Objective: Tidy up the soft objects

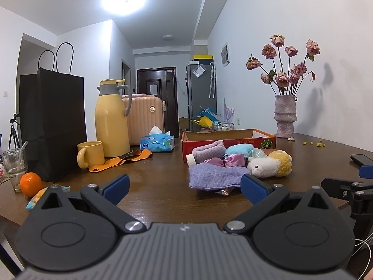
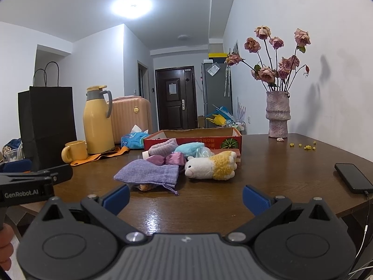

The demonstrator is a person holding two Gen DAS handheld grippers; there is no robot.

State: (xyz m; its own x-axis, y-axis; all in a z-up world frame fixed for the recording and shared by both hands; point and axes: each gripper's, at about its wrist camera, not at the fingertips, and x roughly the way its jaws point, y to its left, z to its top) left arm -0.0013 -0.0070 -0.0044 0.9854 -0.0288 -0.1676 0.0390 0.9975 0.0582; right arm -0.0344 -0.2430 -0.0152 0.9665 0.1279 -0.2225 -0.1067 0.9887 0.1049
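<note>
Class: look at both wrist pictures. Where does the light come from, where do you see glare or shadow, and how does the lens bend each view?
Left wrist view: ceiling light blown out white; flowers shadow the wall; dark curved corners.
Right wrist view: the same ceiling light; glare on the table; edges bowed.

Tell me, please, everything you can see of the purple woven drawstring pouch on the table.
The purple woven drawstring pouch looks like coarse lavender fabric, lying flat and slightly rumpled on the dark wooden table, in front of the red cardboard box. Its gathered mouth points right, with thin cords trailing toward the table's near edge. Something orange-brown peeks out beneath its front edge. The shiny pink satin bow lies against its far side; the white and yellow plush sheep lies just right of it. Neither gripper touches it.
</note>
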